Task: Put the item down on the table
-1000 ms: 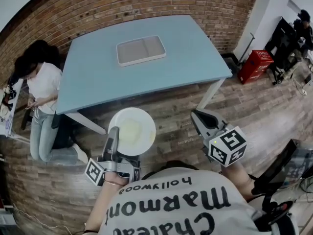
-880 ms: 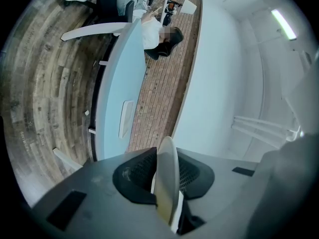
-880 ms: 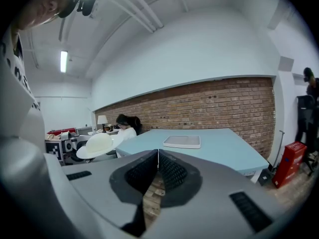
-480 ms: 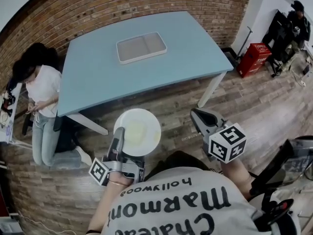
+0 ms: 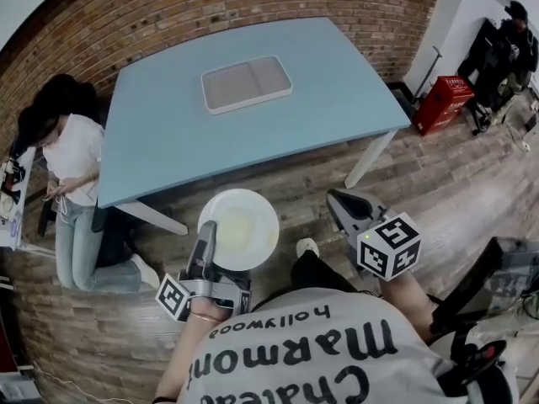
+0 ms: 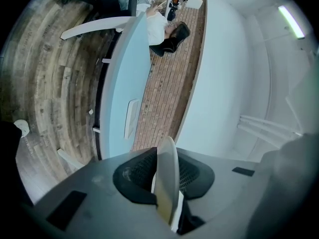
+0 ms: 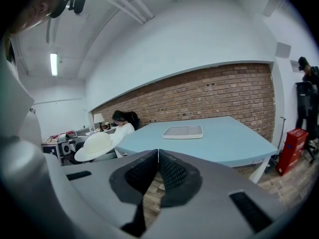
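Note:
A white plate [image 5: 238, 230] is held level over the wooden floor, just short of the near edge of the light blue table [image 5: 168, 141]. My left gripper [image 5: 205, 234] is shut on the plate's near-left rim. In the left gripper view the plate [image 6: 168, 176] shows edge-on, clamped between the jaws of the left gripper [image 6: 167, 185]. My right gripper [image 5: 338, 204] hangs to the right of the plate, shut, with nothing between its jaws. From the right gripper [image 7: 158, 156] I see the plate [image 7: 97, 146] at the left and the table [image 7: 219, 141] ahead.
A grey tray [image 5: 247, 83] lies on the far middle of the table. A person in a white top [image 5: 72, 154] is at the table's left end. A red crate [image 5: 444, 103] and another person [image 5: 514, 40] are at the far right. White table legs [image 5: 370, 158] stand near me.
The plate and my left gripper have shifted a little right and towards the table. The wearer's shoe has come into view beneath the plate's right side. The right gripper has barely moved.

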The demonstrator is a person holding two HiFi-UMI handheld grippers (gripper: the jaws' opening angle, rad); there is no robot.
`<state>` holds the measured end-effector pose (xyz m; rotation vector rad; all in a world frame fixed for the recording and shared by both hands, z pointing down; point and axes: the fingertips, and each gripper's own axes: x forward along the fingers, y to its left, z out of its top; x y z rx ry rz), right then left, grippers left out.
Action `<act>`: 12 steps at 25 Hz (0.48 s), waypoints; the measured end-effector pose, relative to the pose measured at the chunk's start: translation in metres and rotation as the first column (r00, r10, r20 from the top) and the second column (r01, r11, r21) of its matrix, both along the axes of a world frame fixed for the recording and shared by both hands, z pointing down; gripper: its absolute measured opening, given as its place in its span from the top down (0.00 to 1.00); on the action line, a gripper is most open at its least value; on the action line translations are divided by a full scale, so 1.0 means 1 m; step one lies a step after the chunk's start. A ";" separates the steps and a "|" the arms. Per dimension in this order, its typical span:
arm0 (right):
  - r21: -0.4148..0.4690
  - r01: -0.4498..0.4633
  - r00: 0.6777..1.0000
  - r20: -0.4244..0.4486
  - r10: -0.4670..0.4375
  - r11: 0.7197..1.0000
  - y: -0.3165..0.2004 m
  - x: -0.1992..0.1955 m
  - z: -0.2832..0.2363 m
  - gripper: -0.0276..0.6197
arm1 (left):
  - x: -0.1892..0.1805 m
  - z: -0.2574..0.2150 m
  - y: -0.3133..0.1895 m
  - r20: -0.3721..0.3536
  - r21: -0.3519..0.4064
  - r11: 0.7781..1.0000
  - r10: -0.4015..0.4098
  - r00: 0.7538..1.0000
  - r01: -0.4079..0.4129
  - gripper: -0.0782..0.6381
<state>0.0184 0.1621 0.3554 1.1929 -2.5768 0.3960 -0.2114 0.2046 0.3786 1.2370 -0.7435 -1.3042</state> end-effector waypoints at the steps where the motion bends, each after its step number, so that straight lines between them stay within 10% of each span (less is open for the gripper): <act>1: -0.003 0.006 1.000 -0.003 -0.006 1.000 -0.007 0.000 0.000 0.94 | 0.000 0.001 -0.006 -0.003 -0.004 1.000 -0.005 1.000 0.005 0.82; 12: -0.005 0.072 0.997 0.023 -0.072 0.997 -0.101 0.004 -0.004 0.94 | -0.001 -0.007 -0.073 0.016 -0.002 0.996 -0.092 0.996 0.092 0.82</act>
